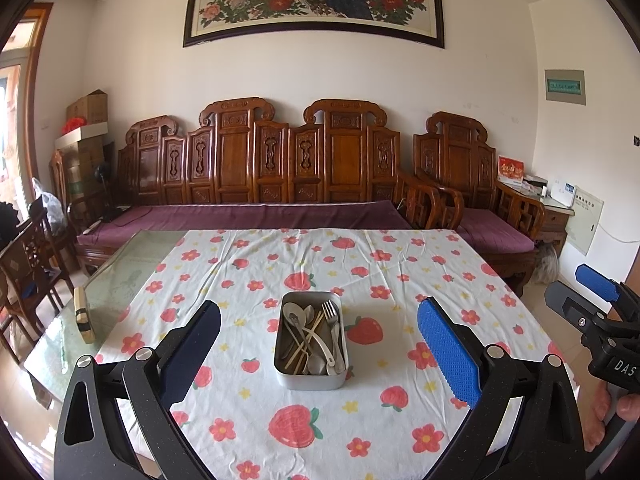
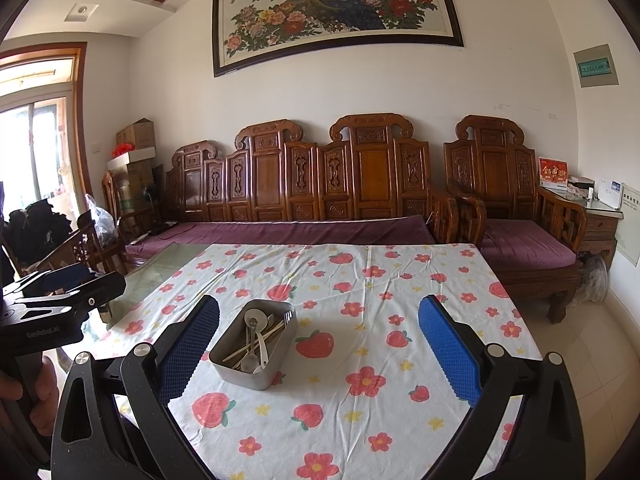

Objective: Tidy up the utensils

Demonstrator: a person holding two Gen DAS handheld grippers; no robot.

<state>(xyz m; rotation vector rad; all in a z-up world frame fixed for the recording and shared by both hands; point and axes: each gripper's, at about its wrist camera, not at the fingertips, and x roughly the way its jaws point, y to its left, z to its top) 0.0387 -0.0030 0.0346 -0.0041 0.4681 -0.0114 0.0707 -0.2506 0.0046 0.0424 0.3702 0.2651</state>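
A rectangular metal tin (image 1: pixel 310 376) stands in the middle of the table on a strawberry-print cloth (image 1: pixel 400 276). It holds several spoons, a fork (image 1: pixel 333 320) and wooden chopsticks, all jumbled. In the right wrist view the tin (image 2: pixel 256 376) sits left of centre. My left gripper (image 1: pixel 318 350) is open and empty, held above the near edge of the table with the tin between its fingers' line of sight. My right gripper (image 2: pixel 318 352) is open and empty, to the right of the left one; it also shows at the right edge of the left wrist view (image 1: pixel 596 284).
Bare glass tabletop (image 1: pixel 120 276) lies left of the cloth, with a small wooden block (image 1: pixel 83 314) on it. A carved wooden sofa (image 1: pixel 260 184) with purple cushions stands behind the table, and an armchair (image 1: pixel 480 200) at the right. Wooden chairs stand at the left.
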